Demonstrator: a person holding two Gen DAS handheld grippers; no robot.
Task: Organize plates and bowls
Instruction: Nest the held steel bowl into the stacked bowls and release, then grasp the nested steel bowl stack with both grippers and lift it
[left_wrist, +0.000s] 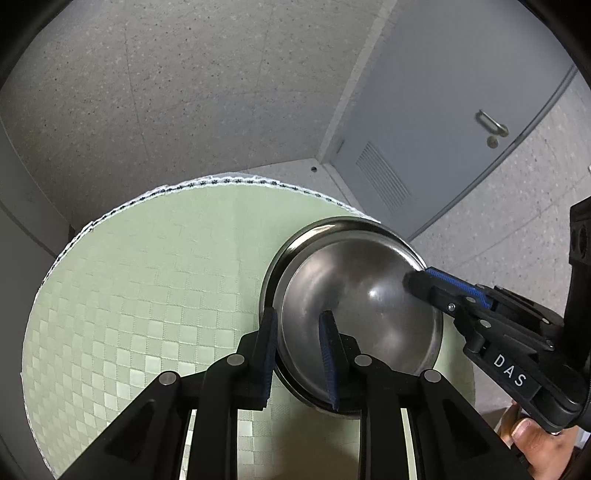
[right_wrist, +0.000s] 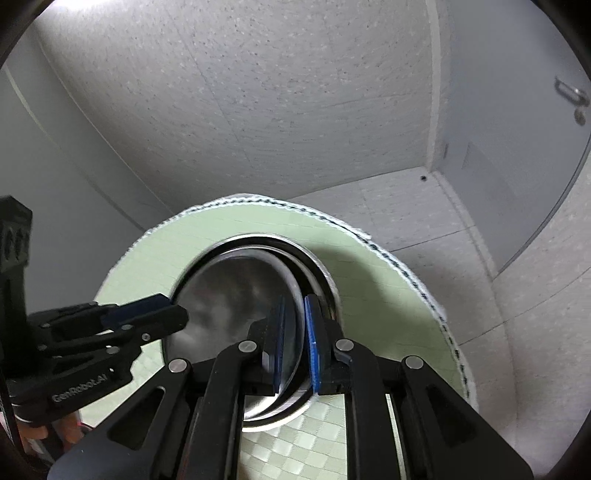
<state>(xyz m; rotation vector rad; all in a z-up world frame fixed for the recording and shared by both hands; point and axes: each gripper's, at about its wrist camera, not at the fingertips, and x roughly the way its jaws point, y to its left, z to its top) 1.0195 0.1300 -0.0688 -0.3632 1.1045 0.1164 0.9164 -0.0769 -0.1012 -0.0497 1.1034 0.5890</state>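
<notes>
A steel bowl (left_wrist: 354, 314) sits tilted inside a wider steel plate (left_wrist: 314, 229) on the green checked tablecloth (left_wrist: 147, 295). My left gripper (left_wrist: 299, 354) straddles the bowl's near rim, one finger outside and one inside, with a gap showing beside the rim. My right gripper (right_wrist: 293, 343) is closed on the bowl's opposite rim (right_wrist: 291, 295); it also shows in the left wrist view (left_wrist: 436, 286). The left gripper shows at the left of the right wrist view (right_wrist: 162, 314). The bowl (right_wrist: 229, 302) is blurred there.
The round table's tablecloth has a stitched white edge (left_wrist: 221, 181). Behind it is a speckled grey wall (left_wrist: 184, 92), a tiled floor (left_wrist: 517, 221) and a grey door (left_wrist: 461, 110) with a handle at the right.
</notes>
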